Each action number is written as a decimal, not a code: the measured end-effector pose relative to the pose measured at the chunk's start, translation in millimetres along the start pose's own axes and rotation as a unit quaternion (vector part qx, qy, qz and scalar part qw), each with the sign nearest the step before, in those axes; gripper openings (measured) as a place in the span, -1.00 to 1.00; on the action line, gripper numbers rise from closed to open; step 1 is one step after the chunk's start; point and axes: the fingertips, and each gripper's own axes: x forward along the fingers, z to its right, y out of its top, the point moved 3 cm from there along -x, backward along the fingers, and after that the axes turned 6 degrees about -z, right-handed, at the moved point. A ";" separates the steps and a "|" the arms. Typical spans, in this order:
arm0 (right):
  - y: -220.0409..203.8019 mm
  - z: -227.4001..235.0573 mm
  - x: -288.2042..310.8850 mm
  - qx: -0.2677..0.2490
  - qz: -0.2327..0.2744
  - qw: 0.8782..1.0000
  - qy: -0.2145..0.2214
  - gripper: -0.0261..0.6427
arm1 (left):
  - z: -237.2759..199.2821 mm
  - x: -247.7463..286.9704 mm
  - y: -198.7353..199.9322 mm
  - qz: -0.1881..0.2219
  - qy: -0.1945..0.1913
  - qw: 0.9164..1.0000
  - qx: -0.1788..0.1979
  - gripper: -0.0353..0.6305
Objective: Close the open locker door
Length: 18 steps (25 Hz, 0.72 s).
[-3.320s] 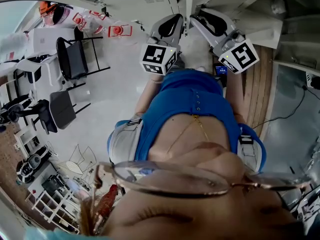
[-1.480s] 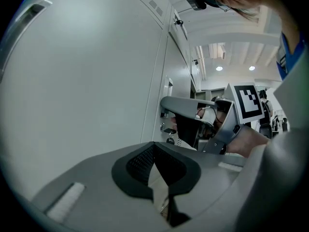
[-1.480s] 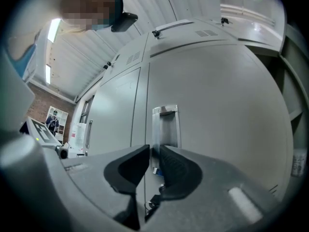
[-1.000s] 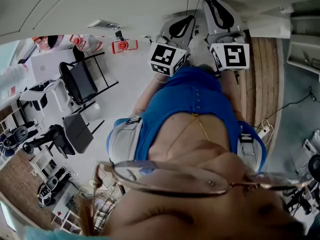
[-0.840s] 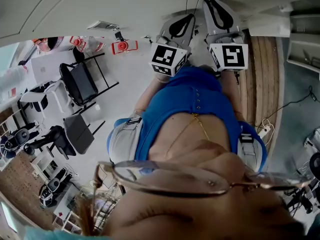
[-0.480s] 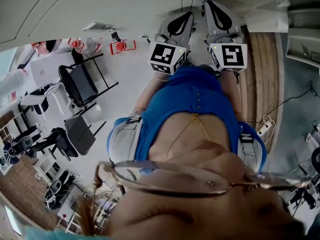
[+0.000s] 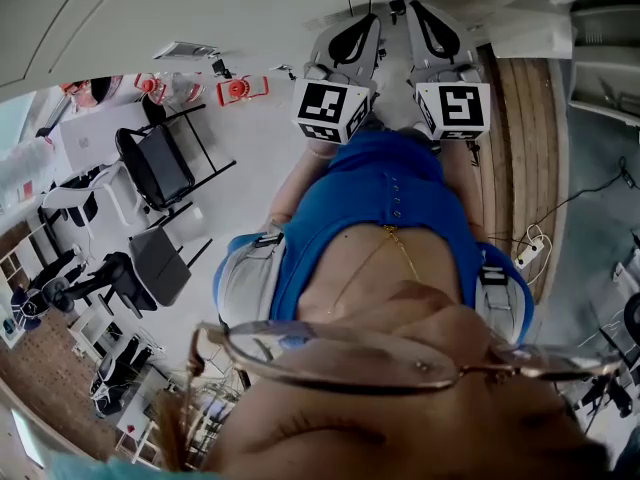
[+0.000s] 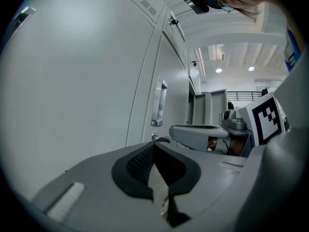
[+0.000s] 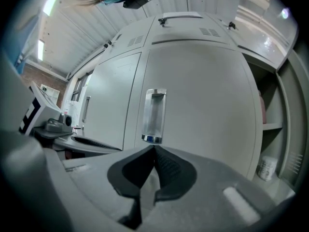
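Here, in the head view, the left gripper [image 7: 374, 18] and the right gripper [image 7: 408, 8] are raised side by side at 12 o'clock, above the person's blue top [image 7: 390, 198]; both point at a bank of grey lockers; black folding chairs [image 7: 155, 158] stand on the floor at 9 o'clock. In the right gripper view the jaws are closed tip to tip with nothing between them; directly at their 12 o'clock lies the recessed chrome handle [image 9: 154, 115] of the pale grey metal locker door [image 9: 203, 91], which fills the middle of that view; whether the tips touch the door cannot be told; nor can it be told whether the door sits flush in its frame. At 3 o'clock of the door an open shelved compartment [image 9: 273, 124] shows, with a small white container [image 9: 266, 168] on its lower shelf. In the left gripper view the jaws are likewise closed and empty; they face a plain grey locker panel [image 8: 77, 81]; the right gripper appears at their 2 o'clock, close beside.
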 end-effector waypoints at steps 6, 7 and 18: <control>-9.4 4.7 -11.6 0.001 -0.007 1.000 0.011 -0.91 | 15.4 2.7 -0.7 0.001 0.014 1.000 0.007 -0.90; -10.4 5.6 -14.1 0.001 -0.007 1.000 0.014 -0.91 | 18.1 3.4 -0.8 0.001 0.017 1.000 0.008 -0.90; -24.4 20.5 -42.6 0.002 -0.022 0.999 0.047 -0.91 | 53.5 12.1 -2.9 0.003 0.049 0.999 0.021 -0.90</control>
